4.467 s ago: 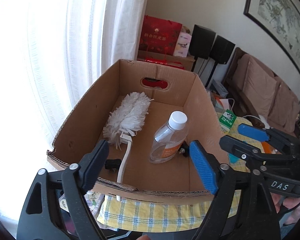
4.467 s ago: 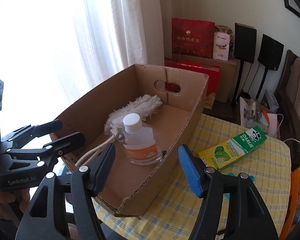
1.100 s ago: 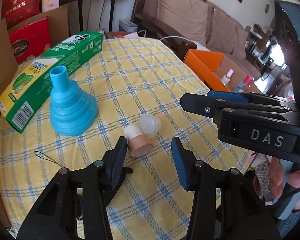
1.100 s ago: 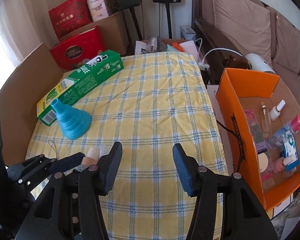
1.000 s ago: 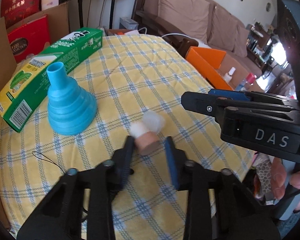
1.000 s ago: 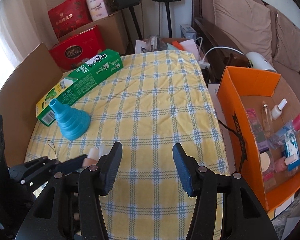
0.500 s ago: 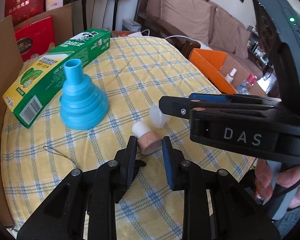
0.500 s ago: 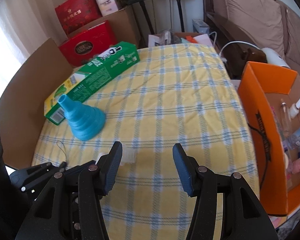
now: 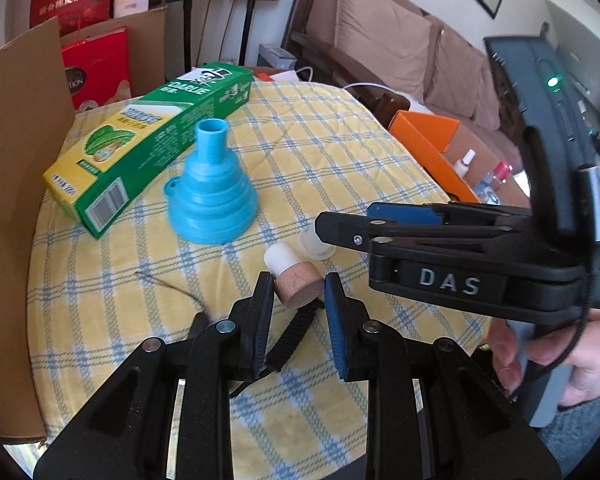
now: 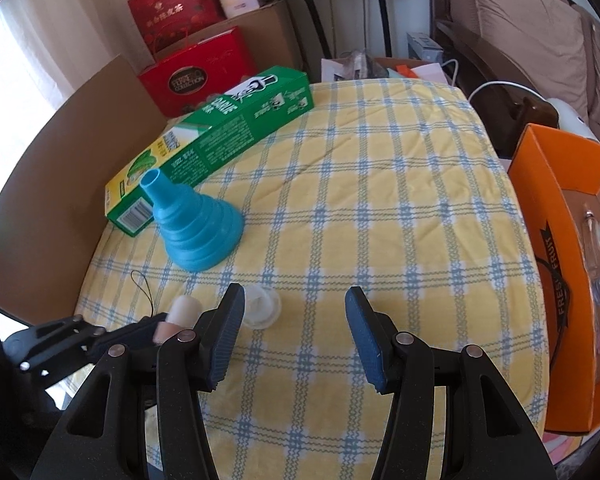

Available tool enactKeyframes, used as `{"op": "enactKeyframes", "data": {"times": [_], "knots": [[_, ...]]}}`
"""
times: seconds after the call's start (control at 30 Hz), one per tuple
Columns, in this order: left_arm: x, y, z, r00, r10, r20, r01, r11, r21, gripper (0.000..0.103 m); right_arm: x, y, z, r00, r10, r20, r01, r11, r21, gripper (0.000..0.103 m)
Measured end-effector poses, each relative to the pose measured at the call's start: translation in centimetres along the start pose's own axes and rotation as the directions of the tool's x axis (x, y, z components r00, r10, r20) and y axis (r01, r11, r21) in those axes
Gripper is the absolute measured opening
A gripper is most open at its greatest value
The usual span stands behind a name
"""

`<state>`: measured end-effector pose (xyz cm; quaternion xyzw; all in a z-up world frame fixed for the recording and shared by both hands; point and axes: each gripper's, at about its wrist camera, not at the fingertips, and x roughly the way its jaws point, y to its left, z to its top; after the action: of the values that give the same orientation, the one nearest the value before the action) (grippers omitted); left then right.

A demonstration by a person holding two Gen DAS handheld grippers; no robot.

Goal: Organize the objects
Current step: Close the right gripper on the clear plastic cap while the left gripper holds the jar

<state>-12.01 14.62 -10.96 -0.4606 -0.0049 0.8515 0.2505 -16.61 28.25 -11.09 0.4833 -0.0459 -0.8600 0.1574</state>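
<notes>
A small round stopper with a wooden cap and white plug [image 9: 296, 280] sits clamped between the two blue-padded fingers of the left gripper [image 9: 298, 300], near the front edge of a table spread with a yellow-and-blue checked cloth [image 9: 332, 148]. Whether the stopper rests on the cloth or is just clear of it cannot be told. A small clear plastic cap [image 10: 261, 306] lies on the cloth just beyond and to the right of the stopper, partly hidden in the left wrist view by the right gripper's finger. The right gripper [image 10: 296, 322] hangs over the table's near edge with its jaws wide apart and nothing between them, its left finger next to the clear cap.

Farther back and to the left, a blue collapsible silicone funnel [image 9: 212, 196] stands wide end down, spout up. Behind it and touching it lies a long green-and-yellow toothpaste carton [image 9: 152, 140], running diagonally towards the far side. A tall brown cardboard box wall [image 10: 48, 184] rises along the table's left edge. Off the right side stands an open orange cardboard box [image 10: 556, 264] holding small bottles.
</notes>
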Motion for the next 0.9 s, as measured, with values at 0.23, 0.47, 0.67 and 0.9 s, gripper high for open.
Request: {"op": "enactKeyframes", "data": {"times": [0.23,0.47,0.67,0.9], "knots": [[-1.7,1.3,-0.9,1.000,0.007,0.007,-0.007,1.000,-0.020,0.024,0.4,1.4,-0.2,1.000,0.023,0.003,-0.023,0.999,-0.039,0.055],[-2.8,2.3,-1.5,1.000,0.003,0.014,-0.003,0.999,-0.041,0.024,1.4,2.6,-0.3,1.000,-0.003,-0.006,0.003,0.997,-0.080,0.047],[-3.5,2.6,-1.6,1.000,0.001,0.027,0.001,0.998,-0.058,0.024,1.6,2.7,-0.3,0.999,-0.037,-0.004,0.036,0.994,-0.098,0.024],[-4.7,2.3,-1.2,0.999,-0.003,0.054,0.006,0.998,-0.055,0.024,0.0,2.9,0.0,0.999,-0.030,0.026,0.032,0.995,-0.092,0.024]]}}
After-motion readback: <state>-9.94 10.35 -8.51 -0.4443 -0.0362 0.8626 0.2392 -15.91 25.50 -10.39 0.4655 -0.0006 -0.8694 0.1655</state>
